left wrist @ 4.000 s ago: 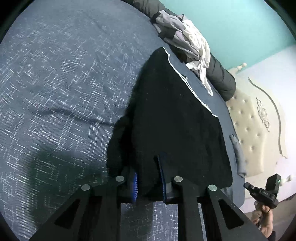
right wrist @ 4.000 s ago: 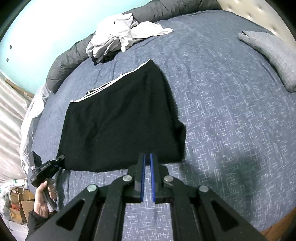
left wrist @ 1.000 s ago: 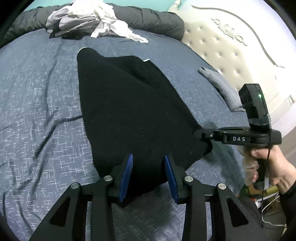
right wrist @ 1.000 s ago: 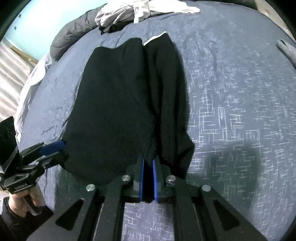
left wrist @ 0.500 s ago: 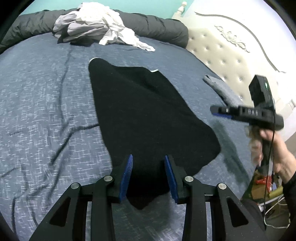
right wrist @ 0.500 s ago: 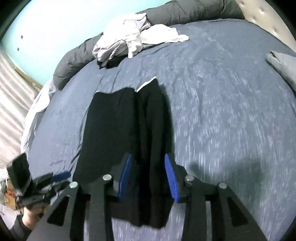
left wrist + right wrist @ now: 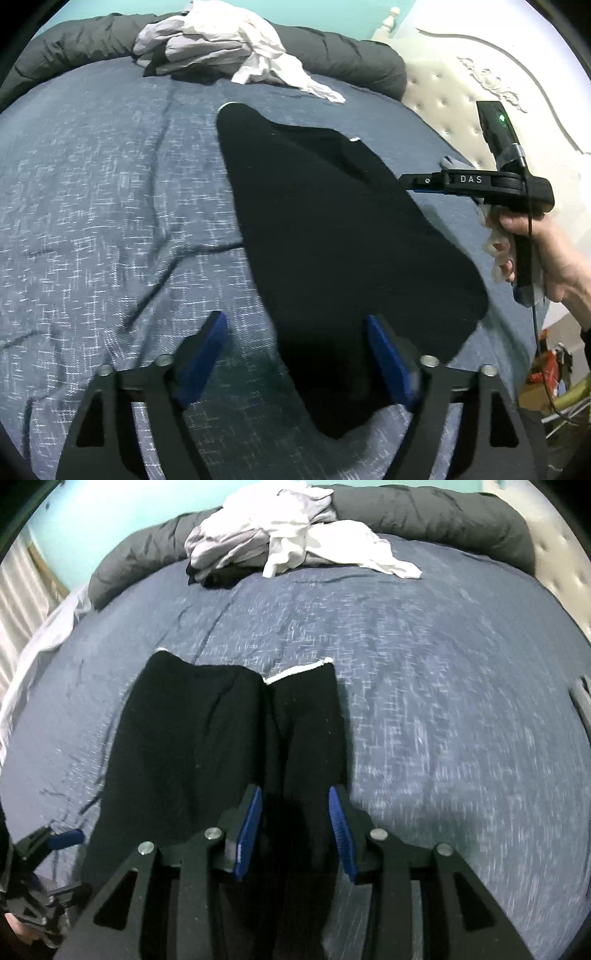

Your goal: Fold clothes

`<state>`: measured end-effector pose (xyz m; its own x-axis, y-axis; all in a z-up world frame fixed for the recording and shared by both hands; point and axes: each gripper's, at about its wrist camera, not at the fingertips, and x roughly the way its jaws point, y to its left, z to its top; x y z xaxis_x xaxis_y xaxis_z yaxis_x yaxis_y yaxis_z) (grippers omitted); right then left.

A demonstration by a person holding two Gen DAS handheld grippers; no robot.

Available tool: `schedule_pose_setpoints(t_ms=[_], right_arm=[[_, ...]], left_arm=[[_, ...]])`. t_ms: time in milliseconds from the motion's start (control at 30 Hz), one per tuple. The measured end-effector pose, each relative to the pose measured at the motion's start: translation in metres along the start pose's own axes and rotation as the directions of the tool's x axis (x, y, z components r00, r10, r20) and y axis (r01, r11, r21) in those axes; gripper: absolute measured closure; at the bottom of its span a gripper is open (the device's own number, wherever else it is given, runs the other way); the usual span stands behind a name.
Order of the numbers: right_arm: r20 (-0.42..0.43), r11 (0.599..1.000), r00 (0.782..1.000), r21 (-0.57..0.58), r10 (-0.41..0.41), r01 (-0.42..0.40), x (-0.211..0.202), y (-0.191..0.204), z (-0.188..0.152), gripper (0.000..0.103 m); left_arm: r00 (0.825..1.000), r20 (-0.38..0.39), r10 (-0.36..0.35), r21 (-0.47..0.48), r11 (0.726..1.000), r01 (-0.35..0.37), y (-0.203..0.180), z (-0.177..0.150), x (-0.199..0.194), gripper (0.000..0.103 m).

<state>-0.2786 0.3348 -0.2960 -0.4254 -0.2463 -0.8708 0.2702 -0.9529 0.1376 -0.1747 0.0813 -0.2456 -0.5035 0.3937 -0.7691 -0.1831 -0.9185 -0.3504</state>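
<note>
Bed and bedroom surroundings

A blue patterned bedspread [image 7: 424, 709] covers the bed; a dark grey duvet [image 7: 443, 513] is rolled along its far edge, beside a cream tufted headboard [image 7: 454, 107] and a turquoise wall [image 7: 85, 528].

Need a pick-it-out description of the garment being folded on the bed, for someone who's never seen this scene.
Start at the wide bed with the blue-grey speckled cover. Nearest the grippers, in the middle of the cover, lies a flat black garment folded lengthwise, a thin white trim at its far end. It lies spread and alone, unlike the crumpled white and grey clothes pile against the dark grey bolster.
</note>
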Motion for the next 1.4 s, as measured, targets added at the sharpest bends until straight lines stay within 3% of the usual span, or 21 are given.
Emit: schedule_pose_setpoints(t_ms=[333, 600, 1000, 1067, 1100, 1133, 1300, 1400], right_arm=[[0.000, 0.990, 0.999, -0.136, -0.033, 0.032, 0.017, 0.013, 0.008, 0.065], [0.045, 0.969, 0.999, -0.246, -0.003, 0.014, 0.011, 0.031, 0.009, 0.065], [-0.013, 0.990, 0.998, -0.128, 0.060, -0.061, 0.033, 0.026, 0.015, 0.065], [0.001, 0.994, 0.996, -0.067, 0.091, -0.091, 0.033, 0.018, 0.018, 0.074], [0.004, 0.994, 0.994, -0.039, 0.105, -0.105, 0.033, 0.016, 0.018, 0.088], [0.010, 0.994, 0.995, -0.023, 0.103, -0.103, 0.033, 0.014, 0.018, 0.096], [0.074, 0.995, 0.992, -0.013, 0.097, -0.097, 0.015, 0.016, 0.016, 0.100], [0.138, 0.999, 0.989, -0.001, 0.049, -0.050, -0.004, 0.013, 0.015, 0.101]], left_arm=[[1.000, -0.013, 0.017, -0.039, 0.999, -0.018, 0.009, 0.000, 0.010, 0.001], [0.999, -0.012, 0.037, -0.025, 0.999, -0.037, 0.004, 0.000, 0.008, 0.000], [0.999, -0.013, 0.036, -0.036, 0.999, -0.036, 0.006, 0.000, 0.010, 0.000], [0.999, -0.012, 0.037, -0.035, 0.999, -0.037, 0.005, 0.000, 0.010, 0.000], [0.999, -0.012, 0.037, -0.034, 0.999, -0.038, 0.005, 0.000, 0.010, 0.000], [0.999, -0.012, 0.038, -0.033, 0.999, -0.039, 0.005, 0.000, 0.010, 0.000], [0.999, -0.010, 0.049, -0.021, 0.999, -0.050, 0.003, 0.001, 0.012, 0.000], [0.999, -0.009, 0.051, -0.017, 0.999, -0.051, 0.001, 0.001, 0.012, 0.000]])
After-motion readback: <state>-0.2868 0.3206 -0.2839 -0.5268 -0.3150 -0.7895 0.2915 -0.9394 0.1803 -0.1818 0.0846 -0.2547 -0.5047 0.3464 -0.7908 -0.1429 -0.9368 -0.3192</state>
